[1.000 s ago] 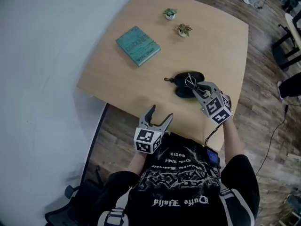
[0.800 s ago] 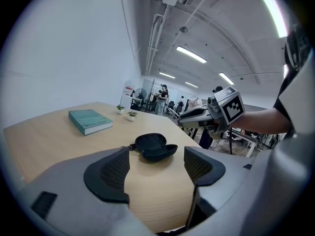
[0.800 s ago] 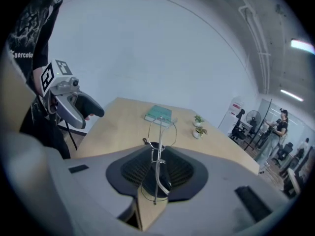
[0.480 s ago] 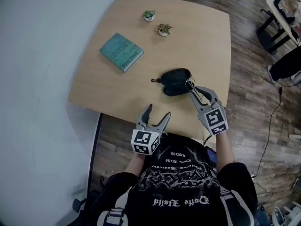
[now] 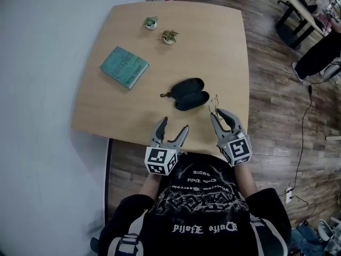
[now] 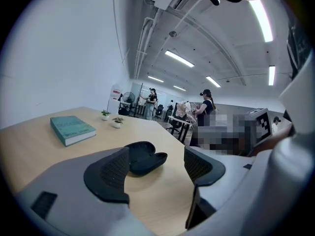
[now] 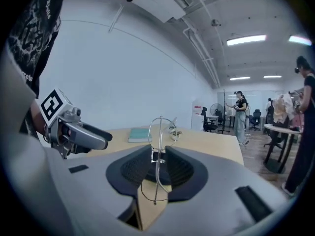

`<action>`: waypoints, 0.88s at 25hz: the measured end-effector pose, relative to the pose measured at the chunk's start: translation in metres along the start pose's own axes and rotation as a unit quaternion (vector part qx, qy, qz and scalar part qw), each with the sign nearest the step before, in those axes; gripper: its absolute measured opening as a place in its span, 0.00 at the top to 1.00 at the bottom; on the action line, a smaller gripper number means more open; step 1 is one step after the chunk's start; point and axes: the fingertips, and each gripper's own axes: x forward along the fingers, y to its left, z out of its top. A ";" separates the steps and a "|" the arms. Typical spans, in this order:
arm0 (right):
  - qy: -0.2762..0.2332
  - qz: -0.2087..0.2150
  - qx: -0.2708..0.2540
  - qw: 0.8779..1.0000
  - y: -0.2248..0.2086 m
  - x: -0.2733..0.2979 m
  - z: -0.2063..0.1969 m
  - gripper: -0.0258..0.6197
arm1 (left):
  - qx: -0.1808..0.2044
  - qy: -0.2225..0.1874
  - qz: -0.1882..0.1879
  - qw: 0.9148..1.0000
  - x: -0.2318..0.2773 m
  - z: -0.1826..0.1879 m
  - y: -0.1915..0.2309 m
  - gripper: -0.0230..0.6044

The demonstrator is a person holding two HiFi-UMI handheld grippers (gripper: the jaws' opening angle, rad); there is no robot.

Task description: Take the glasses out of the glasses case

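Observation:
The black glasses case [image 5: 188,93] [image 6: 144,157] lies open on the wooden table [image 5: 176,57], nothing showing inside it. My right gripper [image 5: 219,116] [image 7: 158,166] is shut on the thin wire-framed glasses [image 5: 214,105] [image 7: 158,146], which hang clear of the case, near the table's front right edge. The frame stands upright between the pads. My left gripper [image 5: 170,127] [image 6: 155,167] is open and holds nothing. It hovers above the table's front edge, with the case a little beyond it.
A teal book [image 5: 124,66] [image 6: 72,129] lies at the left of the table. Two small potted plants [image 5: 160,29] [image 6: 112,119] stand at the far side. Wooden floor, a cable and another table lie to the right. People stand far off in the room.
My right gripper has drawn back from the case toward the person's body, carrying the glasses out and rolling them upright. The left gripper has shifted slightly, still open.

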 end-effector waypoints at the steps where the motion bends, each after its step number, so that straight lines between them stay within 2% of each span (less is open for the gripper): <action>1: -0.006 -0.010 0.011 1.000 0.000 -0.004 -0.002 0.82 | 0.001 -0.002 -0.001 1.000 0.000 0.002 0.000 0.40; 7: -0.019 -0.055 0.048 0.997 0.001 -0.014 -0.014 0.82 | -0.007 -0.012 0.000 1.000 -0.002 0.004 0.006 0.40; 14: -0.018 -0.058 0.058 0.996 0.002 -0.014 -0.013 0.82 | -0.008 -0.017 -0.001 1.000 0.000 0.009 0.006 0.40; 16: -0.022 -0.057 0.059 0.996 0.002 -0.013 -0.012 0.82 | -0.003 -0.018 0.000 1.000 0.000 0.010 0.007 0.45; 22: -0.024 -0.049 0.058 0.997 0.011 -0.010 -0.010 0.82 | 0.006 -0.014 0.015 1.000 -0.003 0.009 0.012 0.80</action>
